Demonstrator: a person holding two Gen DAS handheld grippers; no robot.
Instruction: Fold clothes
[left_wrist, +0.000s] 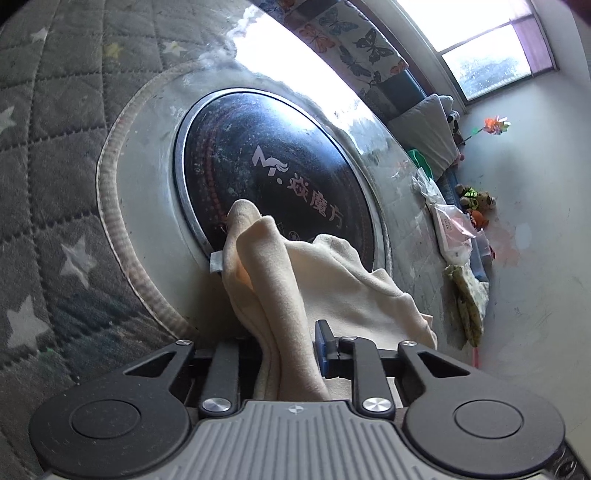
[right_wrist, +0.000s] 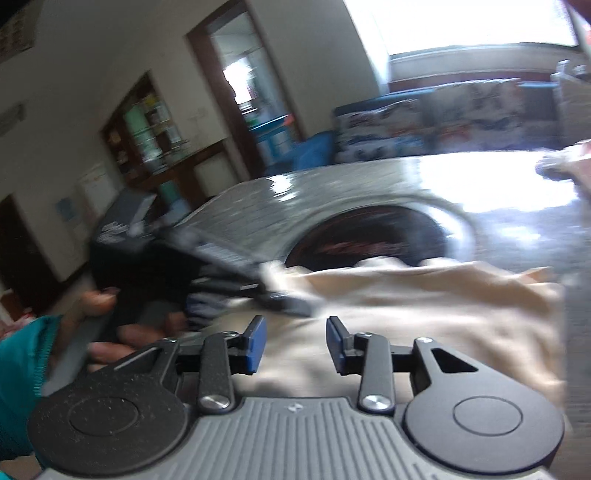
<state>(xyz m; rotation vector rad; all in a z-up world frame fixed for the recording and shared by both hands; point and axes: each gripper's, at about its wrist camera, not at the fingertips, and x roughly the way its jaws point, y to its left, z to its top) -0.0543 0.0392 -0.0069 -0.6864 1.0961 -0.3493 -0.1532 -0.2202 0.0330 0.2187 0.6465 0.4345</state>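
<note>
A cream garment lies bunched on a round glossy table, partly over the black round cooktop set in its middle. My left gripper is shut on a raised fold of this garment; the fold hides its left pad, and the blue right pad presses the cloth. In the right wrist view the garment spreads flat under my right gripper, which stands open with nothing between its blue pads. Further left, a hand in a teal sleeve holds the left gripper, blurred, at the garment's edge.
A grey quilted cover with stars hangs around the table's near side. Plastic bags and packets lie on the far rim. Soft toys sit on the floor by a sofa with a butterfly cover. A doorway and shelves stand beyond.
</note>
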